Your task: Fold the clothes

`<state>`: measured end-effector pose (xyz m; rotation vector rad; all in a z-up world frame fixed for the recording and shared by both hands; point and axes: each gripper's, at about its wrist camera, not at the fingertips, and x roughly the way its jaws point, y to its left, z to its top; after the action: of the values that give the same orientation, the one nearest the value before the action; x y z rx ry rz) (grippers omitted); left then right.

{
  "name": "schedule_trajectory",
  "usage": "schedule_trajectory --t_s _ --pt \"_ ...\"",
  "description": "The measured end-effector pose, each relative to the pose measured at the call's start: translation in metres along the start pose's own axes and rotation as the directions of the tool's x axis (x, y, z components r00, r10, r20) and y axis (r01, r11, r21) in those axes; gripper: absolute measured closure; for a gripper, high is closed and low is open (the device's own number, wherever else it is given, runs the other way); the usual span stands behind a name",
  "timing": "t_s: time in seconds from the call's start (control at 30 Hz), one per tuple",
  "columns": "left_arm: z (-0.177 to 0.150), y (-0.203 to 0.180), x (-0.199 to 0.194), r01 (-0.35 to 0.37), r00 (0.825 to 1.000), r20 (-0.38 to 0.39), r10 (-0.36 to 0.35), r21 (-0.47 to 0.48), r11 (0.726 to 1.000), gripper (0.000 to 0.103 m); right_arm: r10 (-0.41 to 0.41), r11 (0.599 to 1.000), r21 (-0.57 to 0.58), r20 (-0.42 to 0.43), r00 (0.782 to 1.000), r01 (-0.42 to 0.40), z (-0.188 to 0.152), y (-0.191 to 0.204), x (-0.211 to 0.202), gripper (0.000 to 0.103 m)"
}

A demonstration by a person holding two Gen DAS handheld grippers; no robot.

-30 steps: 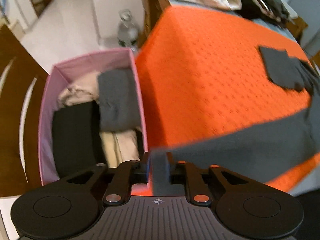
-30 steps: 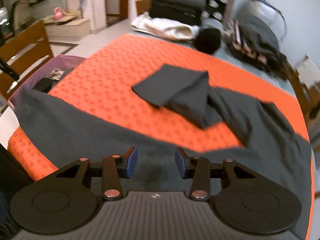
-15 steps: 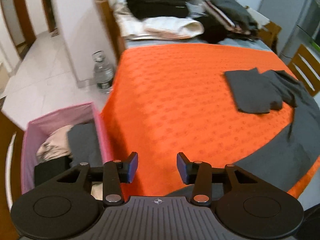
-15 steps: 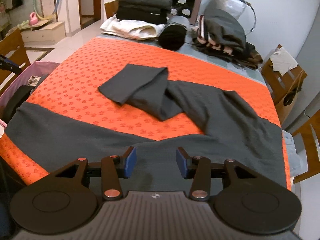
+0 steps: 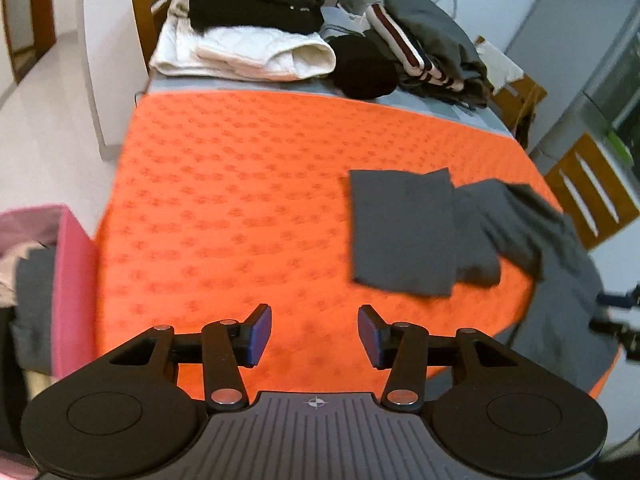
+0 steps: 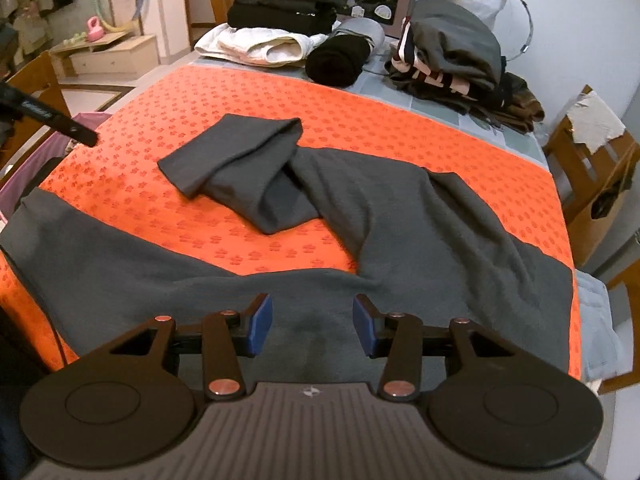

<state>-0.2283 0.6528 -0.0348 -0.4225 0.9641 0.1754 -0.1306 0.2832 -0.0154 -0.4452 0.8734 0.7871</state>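
The left gripper [image 5: 315,334] is held over bare orange cloth [image 5: 240,200], jaws parted (just been opening), nothing gripped. The right gripper [image 6: 313,328], jaws apart and empty, is poised above the grey trousers [image 6: 400,220], spread across the table with one leg folded back.

Pink bin [image 5: 74,280] cut off by left edge, contents smeared, can't tell items apart. Grey trousers [image 6: 400,240]: near edge hidden behind the right gripper [image 6: 312,326] body, left leg end runs out of frame. Right gripper in left wrist view only a blurred sliver [image 5: 618,312] at right edge. Chair [image 6: 592,184] partly cropped; the far clothes pile [image 5: 256,0] clipped at top.
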Motion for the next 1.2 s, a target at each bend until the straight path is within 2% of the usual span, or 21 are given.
schedule_trajectory --t_s 0.2,0.3,0.37,0.4,0.43,0.5,0.6,0.87,0.97,1.07,1.1,1.17,1.2 --pt "0.002 -0.032 0.035 0.034 0.998 -0.036 -0.041 -0.175 0.984 0.052 0.028 1.0 -0.006 0.0 1.0 -0.028 -0.004 -0.03 0.014 0.052" --pt "0.001 -0.047 0.046 0.021 0.999 -0.033 -0.03 -0.241 0.97 0.052 0.043 0.999 0.007 0.005 0.999 -0.043 -0.008 -0.042 0.018 0.052" --pt "0.0 -0.049 0.053 0.036 0.998 -0.031 -0.05 -0.343 0.939 0.052 0.045 0.999 0.016 0.007 0.999 -0.046 -0.011 -0.049 0.02 0.052" --pt "-0.001 -0.051 0.057 0.046 0.998 -0.03 -0.062 -0.395 0.917 0.052 0.047 0.999 0.023 0.008 0.999 -0.047 -0.013 -0.052 0.021 0.052" --pt "-0.002 -0.049 0.06 0.066 0.996 -0.027 -0.088 -0.461 0.885 0.052 0.049 0.998 0.031 0.008 0.999 -0.049 -0.015 -0.055 0.023 0.052" --pt "-0.007 -0.046 0.069 0.101 0.99 -0.017 -0.138 -0.6 0.794 0.052 0.05 0.998 0.042 0.008 0.999 -0.05 -0.018 -0.061 0.024 0.052" --pt "-0.017 -0.045 0.082 0.124 0.984 0.01 -0.177 -0.749 0.651 0.052 0.052 0.997 0.054 0.01 0.999 -0.052 -0.023 -0.067 0.025 0.052" --pt "-0.048 -0.047 0.093 0.171 0.981 0.12 -0.154 -0.909 0.381 0.046 0.045 0.996 0.079 0.015 0.999 -0.046 -0.032 -0.076 0.024 0.052" --pt "-0.052 -0.044 0.096 0.187 0.978 0.144 -0.153 -0.929 0.319 0.046 0.041 0.996 0.083 0.015 0.999 -0.042 -0.034 -0.076 0.023 0.052" --pt "-0.053 -0.043 0.101 0.203 0.974 0.164 -0.159 -0.94 0.275 0.047 0.036 0.996 0.084 0.013 0.999 -0.037 -0.035 -0.076 0.022 0.052" --pt "-0.051 -0.043 0.101 0.206 0.973 0.168 -0.157 -0.94 0.27 0.047 0.033 0.996 0.083 0.012 0.999 -0.034 -0.035 -0.075 0.022 0.052" --pt "-0.048 -0.044 0.1 0.203 0.974 0.164 -0.155 -0.937 0.285 0.048 0.028 0.996 0.081 0.014 1.0 -0.029 -0.035 -0.073 0.02 0.052" --pt "-0.046 -0.044 0.1 0.197 0.976 0.158 -0.149 -0.935 0.295 0.061 0.028 0.996 0.081 0.016 0.999 -0.029 -0.036 -0.073 0.019 0.052"
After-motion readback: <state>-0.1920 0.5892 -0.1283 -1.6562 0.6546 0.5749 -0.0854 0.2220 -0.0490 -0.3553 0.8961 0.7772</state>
